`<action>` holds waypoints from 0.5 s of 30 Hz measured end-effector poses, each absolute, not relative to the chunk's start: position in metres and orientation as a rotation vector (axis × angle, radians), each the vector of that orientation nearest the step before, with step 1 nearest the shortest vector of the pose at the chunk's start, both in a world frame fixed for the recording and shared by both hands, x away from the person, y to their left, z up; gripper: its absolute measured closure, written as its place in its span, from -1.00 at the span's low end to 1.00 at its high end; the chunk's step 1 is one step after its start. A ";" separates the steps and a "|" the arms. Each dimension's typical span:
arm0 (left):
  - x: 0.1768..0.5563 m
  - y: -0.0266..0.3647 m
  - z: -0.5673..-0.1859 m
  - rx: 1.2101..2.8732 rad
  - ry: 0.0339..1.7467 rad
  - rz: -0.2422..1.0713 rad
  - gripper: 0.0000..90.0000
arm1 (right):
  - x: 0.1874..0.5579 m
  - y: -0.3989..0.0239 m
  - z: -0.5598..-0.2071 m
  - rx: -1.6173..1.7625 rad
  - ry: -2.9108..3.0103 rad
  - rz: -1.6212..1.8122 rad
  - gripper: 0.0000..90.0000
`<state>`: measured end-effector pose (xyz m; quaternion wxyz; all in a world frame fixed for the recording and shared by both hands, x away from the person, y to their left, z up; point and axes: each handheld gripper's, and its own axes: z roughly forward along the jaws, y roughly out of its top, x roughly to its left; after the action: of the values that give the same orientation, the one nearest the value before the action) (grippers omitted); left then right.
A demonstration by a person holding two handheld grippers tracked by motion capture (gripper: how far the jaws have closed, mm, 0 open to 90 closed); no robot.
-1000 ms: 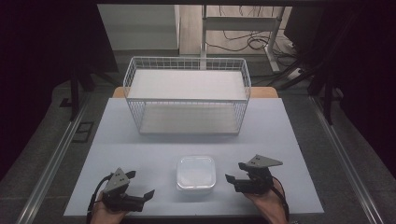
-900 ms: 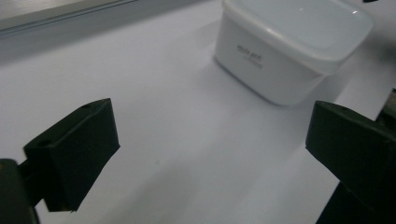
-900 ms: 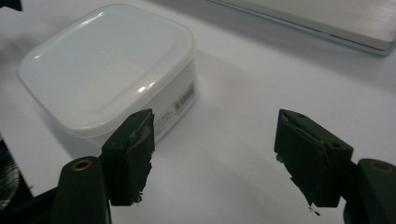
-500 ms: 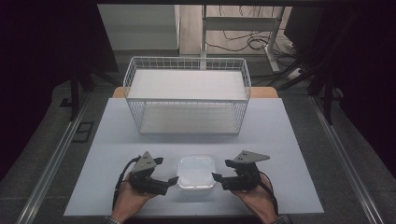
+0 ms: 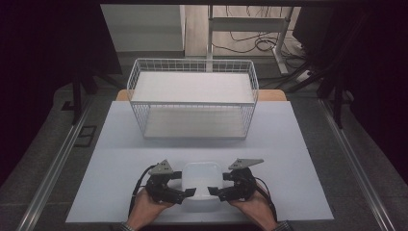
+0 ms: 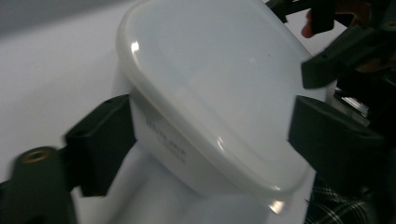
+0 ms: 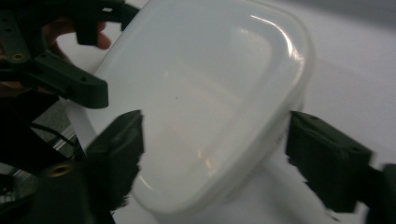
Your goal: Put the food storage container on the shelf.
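Translucent white lidded container (image 5: 202, 185) rests at the near edge of the pale surface (image 5: 120, 168), between the two grippers. Left hand-held gripper (image 5: 185, 192) straddles the container's left corner; its jaws have just been closing, one pad touching the side wall (the other pad's contact cannot be told). Right hand-held gripper (image 5: 211, 191) straddles the right corner, jaws spread, one pad at the rim, the other just clear of the wall; a firm grasp cannot be told. White wire basket (image 5: 192, 98) stands well apart, farther back on the surface.
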<state>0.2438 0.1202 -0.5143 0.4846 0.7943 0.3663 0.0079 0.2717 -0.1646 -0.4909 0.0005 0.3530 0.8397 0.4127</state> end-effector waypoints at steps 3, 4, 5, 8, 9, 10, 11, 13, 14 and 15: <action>0.235 0.124 -0.508 1.931 0.903 0.073 0.01 | 0.265 -0.177 -0.483 1.135 2.585 1.309 0.13; 0.235 0.126 -0.507 1.923 0.912 0.066 0.10 | 0.264 -0.179 -0.481 1.149 2.579 1.317 0.22; 0.235 0.128 -0.506 1.905 0.917 0.063 0.23 | 0.263 -0.181 -0.480 1.153 2.575 1.321 0.31; 0.234 0.131 -0.503 1.883 0.940 0.081 0.49 | 0.260 -0.185 -0.475 1.184 2.529 1.360 0.53; 0.234 0.132 -0.503 1.872 0.947 0.079 0.56 | 0.260 -0.186 -0.475 1.198 2.517 1.374 0.61; 0.234 0.132 -0.503 1.872 0.947 0.079 0.65 | 0.260 -0.186 -0.475 1.198 2.517 1.374 0.61; 0.233 0.130 -0.503 1.880 0.954 0.113 0.77 | 0.260 -0.188 -0.474 1.207 2.486 1.372 0.74; 0.233 0.130 -0.504 1.869 0.968 0.115 0.77 | 0.258 -0.186 -0.475 1.185 2.472 1.338 0.74; 0.233 0.130 -0.504 1.869 0.968 0.115 0.77 | 0.258 -0.186 -0.475 1.185 2.472 1.338 0.74; 0.234 0.131 -0.505 1.863 0.969 0.110 0.77 | 0.258 -0.185 -0.475 1.188 2.464 1.332 0.74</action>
<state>0.2338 0.1309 -0.5046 0.4961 0.7692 0.4002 0.0454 0.2579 -0.1849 -0.4746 0.0497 0.3902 0.8088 0.4372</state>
